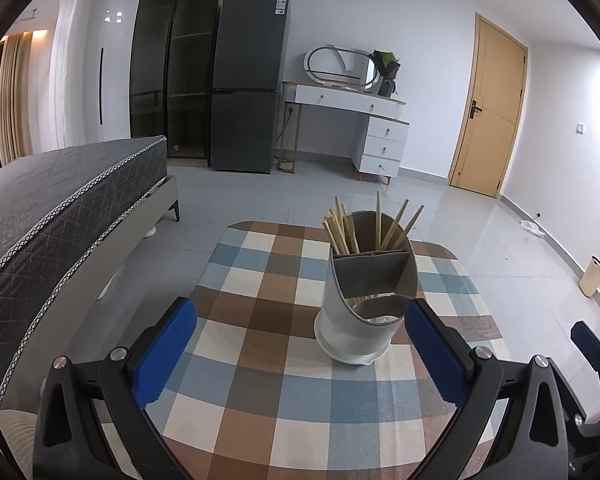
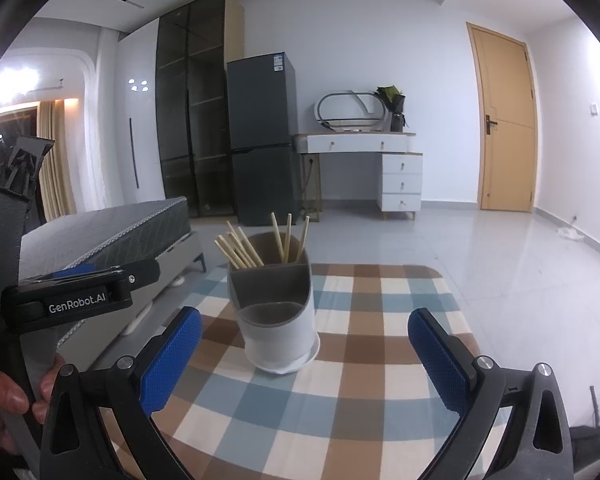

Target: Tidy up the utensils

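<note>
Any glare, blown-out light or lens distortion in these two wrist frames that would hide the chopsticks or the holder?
Left wrist view: strong fisheye bending of the bed and door, dark vignette corners; utensil holder and chopsticks evenly lit and sharp. Right wrist view: blown-out ceiling light at far left, mild floor sheen; holder and chopsticks unaffected.

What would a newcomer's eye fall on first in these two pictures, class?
A white utensil holder stands on the checked tablecloth, with wooden chopsticks fanning out of its back compartments. Both blue-padded tongs, left and right, are open and empty in the foreground.
</note>
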{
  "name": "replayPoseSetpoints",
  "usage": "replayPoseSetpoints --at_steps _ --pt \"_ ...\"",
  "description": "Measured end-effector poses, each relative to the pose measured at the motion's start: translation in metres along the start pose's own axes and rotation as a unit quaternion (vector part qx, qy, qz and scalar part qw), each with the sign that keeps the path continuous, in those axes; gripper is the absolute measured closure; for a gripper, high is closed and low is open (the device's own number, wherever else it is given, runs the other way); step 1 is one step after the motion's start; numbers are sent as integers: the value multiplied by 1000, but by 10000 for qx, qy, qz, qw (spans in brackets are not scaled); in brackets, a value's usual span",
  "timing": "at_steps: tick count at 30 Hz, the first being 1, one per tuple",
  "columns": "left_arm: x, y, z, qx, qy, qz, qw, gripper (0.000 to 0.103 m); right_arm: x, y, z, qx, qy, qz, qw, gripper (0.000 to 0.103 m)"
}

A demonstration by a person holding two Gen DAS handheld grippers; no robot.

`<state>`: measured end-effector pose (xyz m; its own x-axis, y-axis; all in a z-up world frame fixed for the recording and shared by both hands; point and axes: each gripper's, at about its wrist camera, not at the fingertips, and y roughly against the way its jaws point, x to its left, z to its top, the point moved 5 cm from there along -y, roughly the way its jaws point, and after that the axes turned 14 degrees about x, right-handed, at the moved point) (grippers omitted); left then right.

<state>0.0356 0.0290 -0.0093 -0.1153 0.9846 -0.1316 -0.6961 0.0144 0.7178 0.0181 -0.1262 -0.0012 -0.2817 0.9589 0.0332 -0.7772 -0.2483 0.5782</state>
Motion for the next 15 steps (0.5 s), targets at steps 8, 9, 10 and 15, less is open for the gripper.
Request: replayPoseSetpoints --at_steps 8,9,10,15 --pt "-1 0 -1 22 -28 19 10000 2 1 1 0 -2 9 -2 10000 0" --pt "-1 0 -1 21 -12 19 10000 2 1 1 0 -2 11 -2 10000 0" --pt "-1 0 -1 26 -11 19 10000 2 1 1 0 -2 14 -4 10000 0" --pt "0 -3 -1 85 31 75 9999 2 2 0 0 9 17 13 10000 0"
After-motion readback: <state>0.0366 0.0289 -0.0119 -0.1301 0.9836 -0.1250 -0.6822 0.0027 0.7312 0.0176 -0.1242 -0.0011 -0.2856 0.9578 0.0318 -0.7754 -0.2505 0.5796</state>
